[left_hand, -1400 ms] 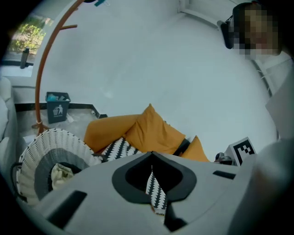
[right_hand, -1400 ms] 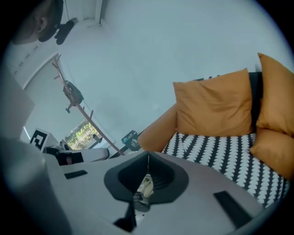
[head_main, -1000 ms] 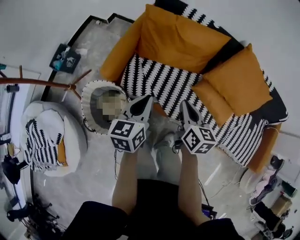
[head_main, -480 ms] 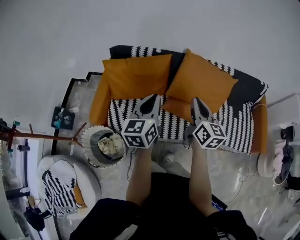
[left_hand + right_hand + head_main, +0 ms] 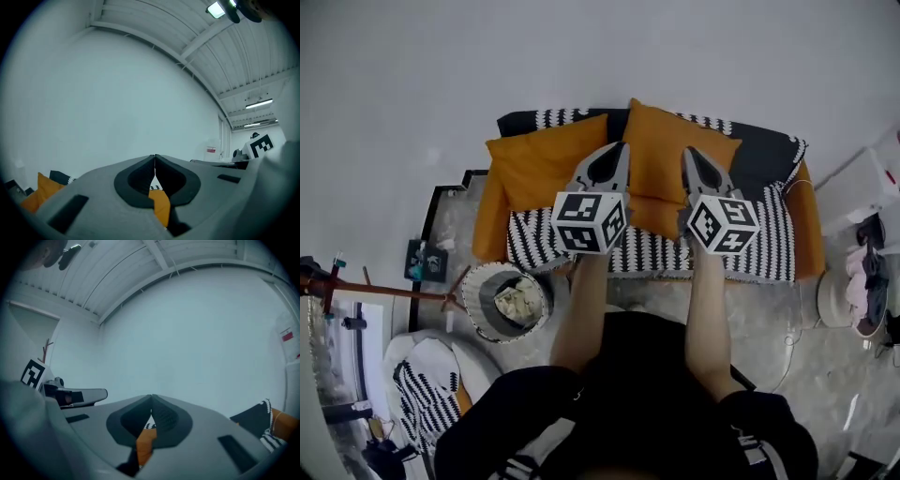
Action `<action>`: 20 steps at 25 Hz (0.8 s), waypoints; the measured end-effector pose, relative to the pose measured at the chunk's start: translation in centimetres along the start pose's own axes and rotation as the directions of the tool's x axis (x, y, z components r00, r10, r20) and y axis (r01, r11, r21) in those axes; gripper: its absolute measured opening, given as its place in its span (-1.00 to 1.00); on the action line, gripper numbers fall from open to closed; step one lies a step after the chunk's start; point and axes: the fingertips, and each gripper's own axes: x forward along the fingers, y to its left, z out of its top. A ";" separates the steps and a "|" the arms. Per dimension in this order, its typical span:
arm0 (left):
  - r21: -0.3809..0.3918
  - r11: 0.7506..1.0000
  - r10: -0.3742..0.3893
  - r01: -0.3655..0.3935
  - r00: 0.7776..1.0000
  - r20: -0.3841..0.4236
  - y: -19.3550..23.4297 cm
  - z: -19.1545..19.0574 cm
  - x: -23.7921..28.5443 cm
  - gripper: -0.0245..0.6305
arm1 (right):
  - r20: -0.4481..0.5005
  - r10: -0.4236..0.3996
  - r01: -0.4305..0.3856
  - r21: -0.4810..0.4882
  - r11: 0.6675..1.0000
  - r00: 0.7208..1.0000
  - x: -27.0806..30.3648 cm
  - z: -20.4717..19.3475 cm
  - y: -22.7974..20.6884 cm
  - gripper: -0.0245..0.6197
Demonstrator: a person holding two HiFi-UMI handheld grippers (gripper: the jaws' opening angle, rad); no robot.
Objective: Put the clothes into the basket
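Observation:
A round basket [image 5: 474,292] with a black-and-white rim stands on the floor left of the person's legs, and a pale crumpled garment [image 5: 518,299] lies inside it. Both grippers are held up side by side in front of the sofa, well above and to the right of the basket. My left gripper [image 5: 618,150] is shut with nothing in it; in the left gripper view its jaws [image 5: 154,157] meet against a white wall. My right gripper [image 5: 689,154] is shut and empty too, and in the right gripper view [image 5: 151,397] it points at the same wall.
A sofa [image 5: 656,255] with a black-and-white zigzag cover and two orange cushions [image 5: 546,161] stands against the wall. A wooden coat rack [image 5: 386,291] and a white seat with a zigzag throw [image 5: 424,398] are at the left. A white cabinet [image 5: 862,192] is at the right.
Both shut grippers have risen together from near the basket and the sofa's front to point level at the wall. The basket now lies lower and further left in the head view.

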 end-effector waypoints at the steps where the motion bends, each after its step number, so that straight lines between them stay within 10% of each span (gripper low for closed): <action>1: 0.009 1.000 -0.010 0.010 1.000 -0.003 -0.7 0.0 0.2 -0.90 | 0.005 -0.009 0.009 -0.002 1.000 1.000 -0.4 0.2 -0.4 -0.89; 20: 0.039 0.999 0.004 -0.003 1.000 -0.021 -2.9 -0.3 0.0 -0.90 | -0.009 -0.010 0.010 -0.066 0.998 1.000 -1.8 0.9 -1.0 -0.89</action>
